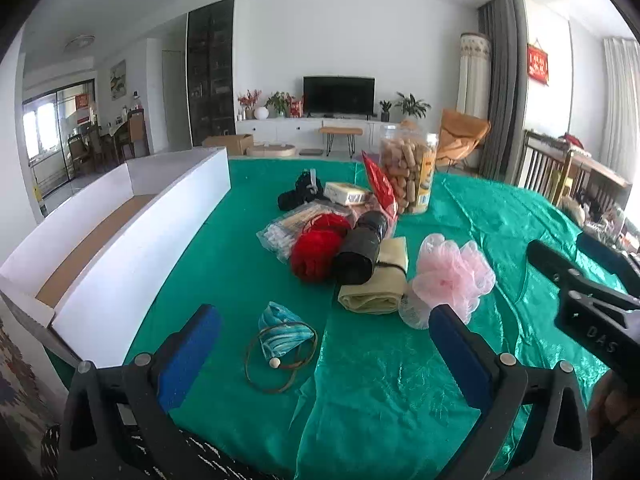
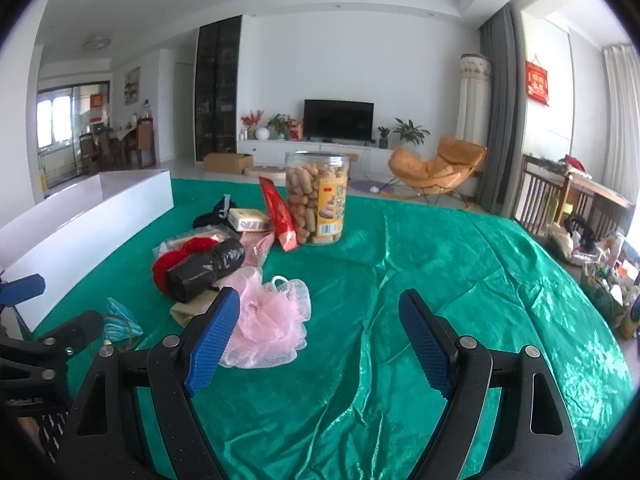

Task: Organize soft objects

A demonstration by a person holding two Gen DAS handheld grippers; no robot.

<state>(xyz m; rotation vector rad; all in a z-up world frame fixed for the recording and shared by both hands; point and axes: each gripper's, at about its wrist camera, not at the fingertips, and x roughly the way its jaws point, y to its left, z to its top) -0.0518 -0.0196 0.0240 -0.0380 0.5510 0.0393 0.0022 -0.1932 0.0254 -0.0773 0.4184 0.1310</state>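
Soft things lie heaped on the green cloth (image 1: 380,380): a pink mesh bath pouf (image 1: 454,276), a red yarn ball (image 1: 314,254), a black rolled bag (image 1: 360,254), a folded beige cloth (image 1: 374,292) and a teal patterned pouch (image 1: 280,328) with a brown cord loop. My left gripper (image 1: 324,344) is open above the cloth, and the pouch lies between its fingers without touching them. My right gripper (image 2: 320,340) is open too, over bare cloth, with the pouf (image 2: 272,320) just beyond its left finger. Nothing is held.
A long white open box (image 1: 132,236) runs along the table's left side. A clear snack jar (image 1: 408,172), a red packet (image 1: 380,186), a small white box (image 1: 346,193), a black tangle (image 1: 298,194) and a plastic-wrapped pack (image 1: 280,228) stand behind the heap. Wooden furniture and clutter (image 2: 592,240) sit right.
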